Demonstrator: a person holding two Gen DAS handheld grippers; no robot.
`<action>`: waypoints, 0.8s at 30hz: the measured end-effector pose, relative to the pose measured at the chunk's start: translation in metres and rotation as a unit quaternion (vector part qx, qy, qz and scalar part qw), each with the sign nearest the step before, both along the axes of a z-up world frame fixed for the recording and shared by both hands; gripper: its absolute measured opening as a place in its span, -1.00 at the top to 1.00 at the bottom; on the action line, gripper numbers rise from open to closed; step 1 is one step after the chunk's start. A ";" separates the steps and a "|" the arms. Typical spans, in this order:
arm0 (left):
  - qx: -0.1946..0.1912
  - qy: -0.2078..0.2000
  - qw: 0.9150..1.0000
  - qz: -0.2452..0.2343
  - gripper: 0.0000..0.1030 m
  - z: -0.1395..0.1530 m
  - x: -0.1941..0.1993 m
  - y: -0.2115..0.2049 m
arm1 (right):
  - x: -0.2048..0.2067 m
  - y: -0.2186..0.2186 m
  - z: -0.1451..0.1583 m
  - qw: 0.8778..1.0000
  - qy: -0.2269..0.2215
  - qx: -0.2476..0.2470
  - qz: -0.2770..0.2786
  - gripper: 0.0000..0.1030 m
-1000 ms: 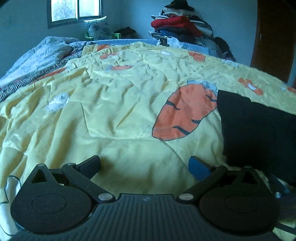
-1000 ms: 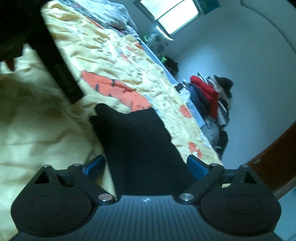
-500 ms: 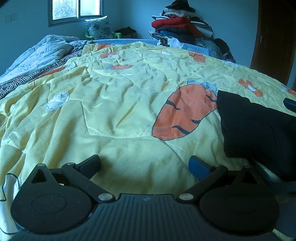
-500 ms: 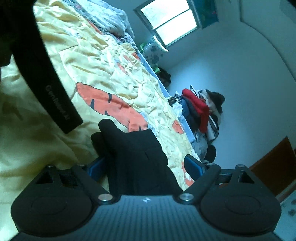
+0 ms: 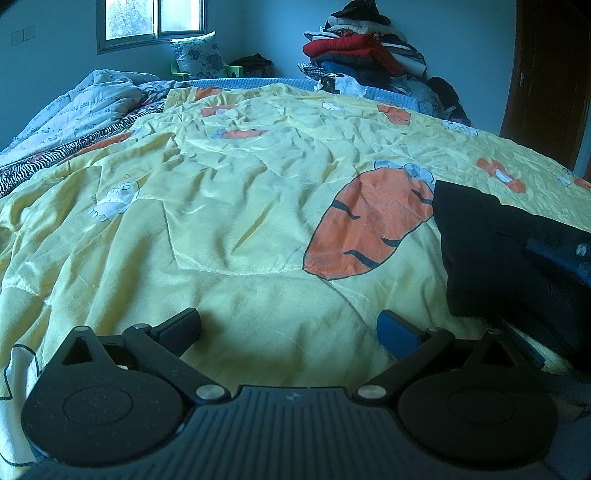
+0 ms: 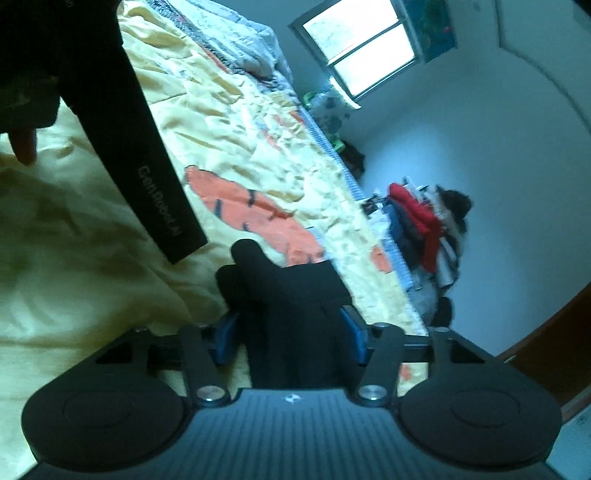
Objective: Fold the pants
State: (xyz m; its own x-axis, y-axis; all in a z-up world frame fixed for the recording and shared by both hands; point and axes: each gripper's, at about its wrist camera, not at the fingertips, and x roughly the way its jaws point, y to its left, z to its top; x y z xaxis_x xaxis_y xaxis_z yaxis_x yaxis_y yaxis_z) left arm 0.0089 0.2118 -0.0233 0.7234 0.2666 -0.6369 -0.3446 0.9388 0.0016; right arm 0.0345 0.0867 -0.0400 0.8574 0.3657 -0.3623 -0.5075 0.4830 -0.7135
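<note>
On the bed's carrot-print quilt [image 5: 229, 236], the right gripper [image 6: 290, 332] is closing around black pants [image 6: 291, 295]; the left gripper [image 5: 288, 332] gapes empty beside them.

This is a bedroom in a home. A wide bed fills most of the view, spread with a yellow quilt [image 5: 229, 206] printed with orange carrots. A crumpled grey duvet [image 5: 85, 103] lies along its far left edge. Folded clothes are stacked [image 5: 362, 55] beyond the far edge, a window [image 5: 155, 18] sits in the blue wall, and a brown wooden door [image 5: 546, 74] stands at the right.
</note>
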 end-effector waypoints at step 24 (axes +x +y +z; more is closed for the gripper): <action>-0.001 -0.001 1.000 0.002 -1.00 0.000 0.000 -0.001 | 0.010 -0.014 0.008 0.989 0.098 0.107 -0.003 0.58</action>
